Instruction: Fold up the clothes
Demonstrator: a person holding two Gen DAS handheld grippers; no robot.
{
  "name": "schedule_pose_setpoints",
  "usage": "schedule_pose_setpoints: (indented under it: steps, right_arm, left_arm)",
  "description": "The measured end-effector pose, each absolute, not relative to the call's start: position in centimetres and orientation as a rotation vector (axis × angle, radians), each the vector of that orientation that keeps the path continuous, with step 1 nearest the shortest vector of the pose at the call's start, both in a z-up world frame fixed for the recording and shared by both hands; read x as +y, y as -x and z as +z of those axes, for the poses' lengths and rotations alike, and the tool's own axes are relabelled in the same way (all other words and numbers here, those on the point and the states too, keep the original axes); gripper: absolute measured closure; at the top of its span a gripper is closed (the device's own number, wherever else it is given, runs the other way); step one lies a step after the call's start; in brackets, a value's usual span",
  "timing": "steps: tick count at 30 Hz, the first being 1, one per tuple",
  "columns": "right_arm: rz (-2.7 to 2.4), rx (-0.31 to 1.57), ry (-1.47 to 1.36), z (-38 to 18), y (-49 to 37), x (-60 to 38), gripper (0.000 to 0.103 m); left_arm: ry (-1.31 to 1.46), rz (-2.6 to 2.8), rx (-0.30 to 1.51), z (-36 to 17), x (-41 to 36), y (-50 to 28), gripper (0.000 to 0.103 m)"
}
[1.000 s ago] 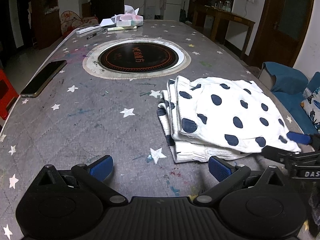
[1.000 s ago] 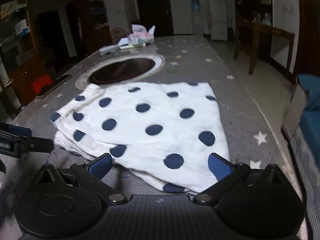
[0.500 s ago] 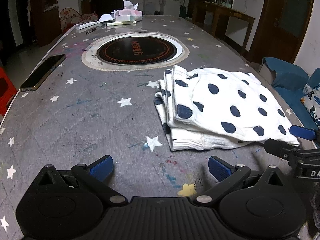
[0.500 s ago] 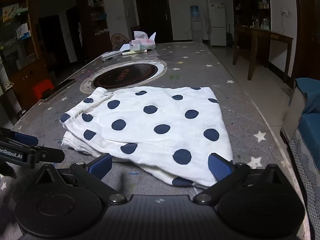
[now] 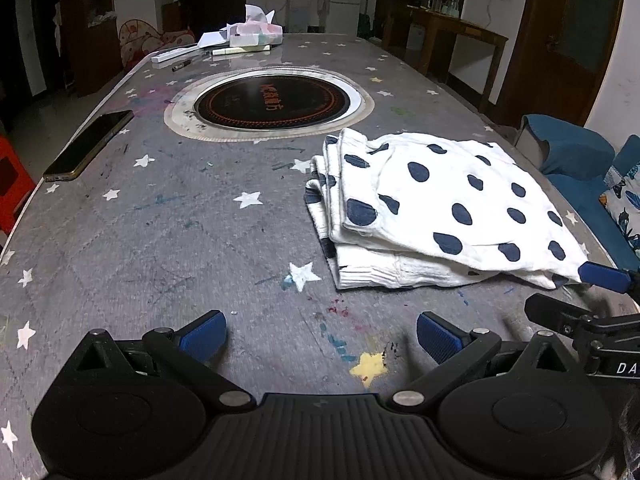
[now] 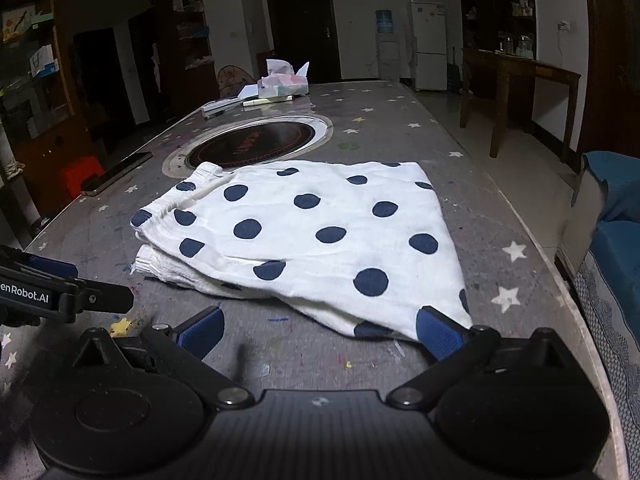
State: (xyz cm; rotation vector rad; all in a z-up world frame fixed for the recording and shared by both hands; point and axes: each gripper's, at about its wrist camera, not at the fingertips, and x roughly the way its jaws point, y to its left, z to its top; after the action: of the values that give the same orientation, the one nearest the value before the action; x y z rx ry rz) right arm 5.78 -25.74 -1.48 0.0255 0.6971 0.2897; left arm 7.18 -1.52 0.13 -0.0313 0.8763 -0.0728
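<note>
You have drawn both grippers back toward the near table edge since a second ago. Your left gripper (image 5: 322, 334) and right gripper (image 6: 320, 330) hang with ribbed blue pads spread wide, holding nothing. Beyond them the folded, crinkled white garment (image 6: 304, 232) with navy dots lies flat on the grey star-print tablecloth (image 5: 160, 220), near the round black cooktop (image 5: 270, 104).
</note>
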Motion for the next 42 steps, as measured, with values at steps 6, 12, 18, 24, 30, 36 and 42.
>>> schedule_pose_setpoints:
  steps: [6, 12, 18, 24, 30, 36, 42]
  right_arm:
    - [0.274, 0.705, -0.053, -1.8, -5.2, -26.1, 0.000]
    - [0.256, 0.718, -0.072, -2.4, -4.4, -26.3, 0.000]
    - [0.245, 0.715, -0.095, -2.3, -3.6, -26.4, 0.000]
    - [0.240, 0.716, -0.099, -2.3, -3.0, -26.3, 0.000]
    - [0.234, 0.714, -0.098, -2.3, -2.6, -26.1, 0.000]
    - [0.231, 0.712, -0.094, -2.2, -2.3, -25.8, 0.000]
    - [0.226, 0.711, -0.094, -2.2, -2.0, -25.9, 0.000]
  left_arm:
    - [0.030, -0.077, 0.871, 0.1, -1.7, -6.4, 0.000]
    - [0.021, -0.082, 0.862, 0.0, -1.9, -5.6, 0.000]
    - [0.018, -0.090, 0.851, 0.2, -2.1, -4.9, 0.000]
    - [0.010, -0.098, 0.843, 0.3, -2.3, -4.2, 0.000]
    - [0.007, -0.098, 0.839, 0.3, -2.2, -3.7, 0.000]
    - [0.005, -0.102, 0.834, 0.5, -2.2, -3.4, 0.000]
    - [0.000, -0.108, 0.832, 0.5, -2.5, -3.1, 0.000]
